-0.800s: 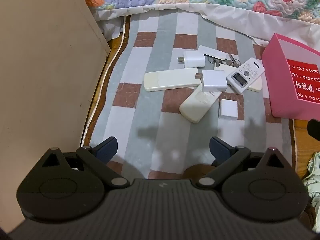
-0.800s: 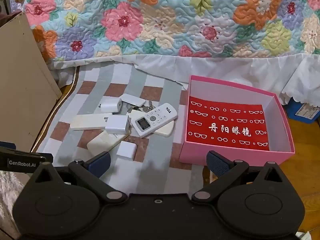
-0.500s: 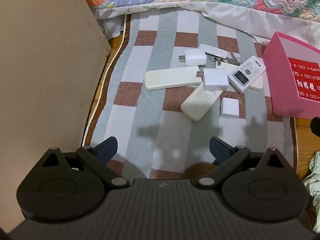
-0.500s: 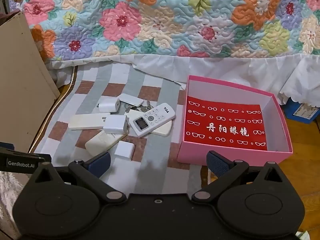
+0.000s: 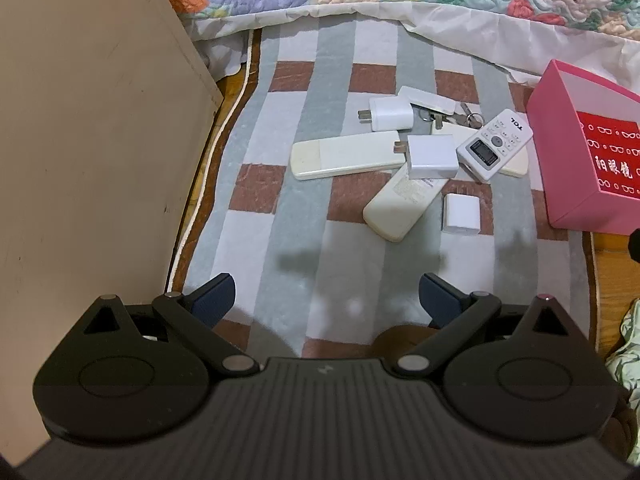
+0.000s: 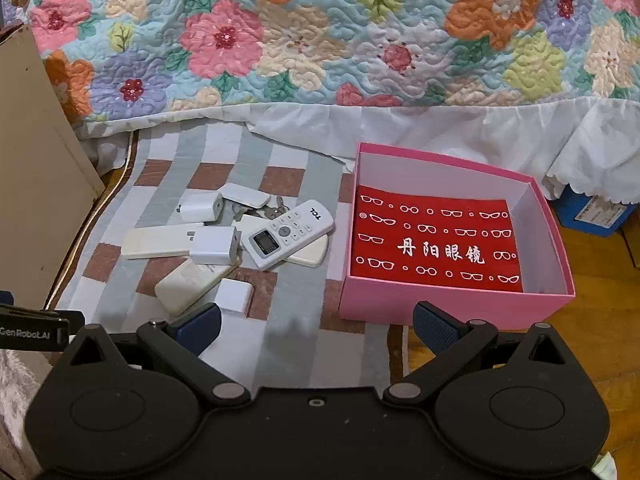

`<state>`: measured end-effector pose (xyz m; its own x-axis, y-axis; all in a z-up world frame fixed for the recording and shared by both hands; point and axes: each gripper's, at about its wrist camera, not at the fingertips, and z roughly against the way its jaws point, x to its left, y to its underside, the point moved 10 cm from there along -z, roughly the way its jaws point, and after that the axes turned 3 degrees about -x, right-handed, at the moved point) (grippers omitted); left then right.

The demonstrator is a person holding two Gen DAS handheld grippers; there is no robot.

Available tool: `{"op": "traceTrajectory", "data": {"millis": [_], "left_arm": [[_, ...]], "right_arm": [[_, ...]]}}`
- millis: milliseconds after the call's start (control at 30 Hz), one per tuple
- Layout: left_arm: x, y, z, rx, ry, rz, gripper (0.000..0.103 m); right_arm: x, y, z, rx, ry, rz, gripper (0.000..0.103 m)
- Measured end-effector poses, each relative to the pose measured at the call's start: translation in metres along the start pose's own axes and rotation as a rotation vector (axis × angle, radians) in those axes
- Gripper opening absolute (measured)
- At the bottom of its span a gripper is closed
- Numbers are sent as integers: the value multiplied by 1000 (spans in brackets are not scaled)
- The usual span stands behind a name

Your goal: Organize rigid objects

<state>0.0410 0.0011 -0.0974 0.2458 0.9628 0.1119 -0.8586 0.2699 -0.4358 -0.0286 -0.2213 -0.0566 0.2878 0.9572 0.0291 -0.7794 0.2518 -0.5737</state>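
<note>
A heap of white things lies on a checked mat (image 5: 304, 208): a long cream remote (image 5: 344, 156), a second cream remote (image 5: 400, 208), a white remote with a screen (image 5: 494, 145) (image 6: 288, 234), three white plug adapters (image 5: 432, 157) (image 5: 390, 113) (image 5: 461, 214), a flat white case (image 5: 426, 100) and keys (image 5: 466, 116). An open pink box (image 6: 452, 308) with a red printed bottom stands to their right, nothing in it. My left gripper (image 5: 326, 300) hovers open over bare mat, short of the heap. My right gripper (image 6: 316, 330) is open above the box's near wall and the mat.
A beige cabinet side (image 5: 92, 140) rises along the mat's left edge. A flowered quilt (image 6: 320, 32) with a white frill hangs behind. A blue box (image 6: 592, 216) sits on the wooden floor at far right. Pale green cloth (image 5: 628, 360) lies lower right in the left wrist view.
Both grippers have drawn back and up a little, so the heap and the pink box sit slightly lower and smaller in view. Nothing on the mat has moved.
</note>
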Motion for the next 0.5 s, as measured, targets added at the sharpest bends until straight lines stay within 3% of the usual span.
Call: {"op": "traceTrajectory", "data": {"millis": [500], "left_arm": [[-5,1,10,-53,8,-38,100]], "right_arm": [[-3,4,-3,21,10,-5,103]]}}
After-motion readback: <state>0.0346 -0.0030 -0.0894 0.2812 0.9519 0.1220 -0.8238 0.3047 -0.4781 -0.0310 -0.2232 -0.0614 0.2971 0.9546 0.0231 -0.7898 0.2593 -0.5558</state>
